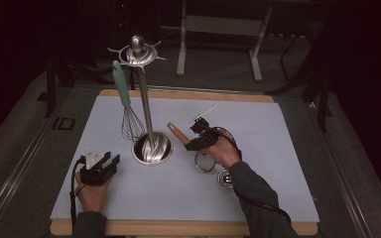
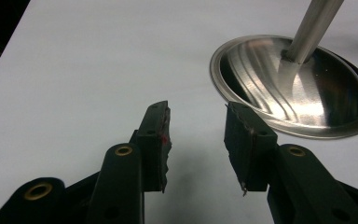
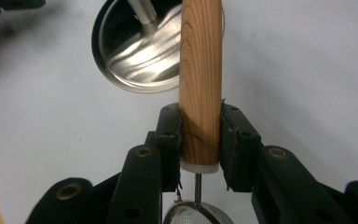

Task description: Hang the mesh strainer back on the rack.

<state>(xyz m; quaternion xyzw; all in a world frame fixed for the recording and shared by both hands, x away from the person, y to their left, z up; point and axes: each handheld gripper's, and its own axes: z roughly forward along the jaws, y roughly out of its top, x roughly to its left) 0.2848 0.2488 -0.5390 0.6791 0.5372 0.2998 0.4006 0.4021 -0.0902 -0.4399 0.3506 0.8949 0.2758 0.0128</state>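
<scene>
The right gripper (image 3: 200,140) is closed on the wooden handle (image 3: 200,70) of a small strainer; in the right gripper view the handle is pressed between both pads, and the mesh bowl (image 3: 198,215) is seen at the bottom edge of the frame. In the high view this gripper (image 1: 191,141) is found just right of the centre, with the handle (image 1: 177,133) pointed to the upper left, toward the round steel base (image 1: 152,148) of the utensil stand. The handle tip is near the rim of that base but apart from it. A whisk (image 1: 129,114) is hung from the top of the stand, at its left side.

The left gripper (image 1: 113,161) is kept at the lower left, and its jaws are held wide with nothing between them; in the left gripper view (image 2: 196,140) the base rim (image 2: 223,88) is seen just beside the right jaw, at the upper right.

A small metal ring (image 1: 224,177) is placed on the white mat (image 1: 278,148), below the right hand. Much free mat is left at the right side and along the lower edge.
</scene>
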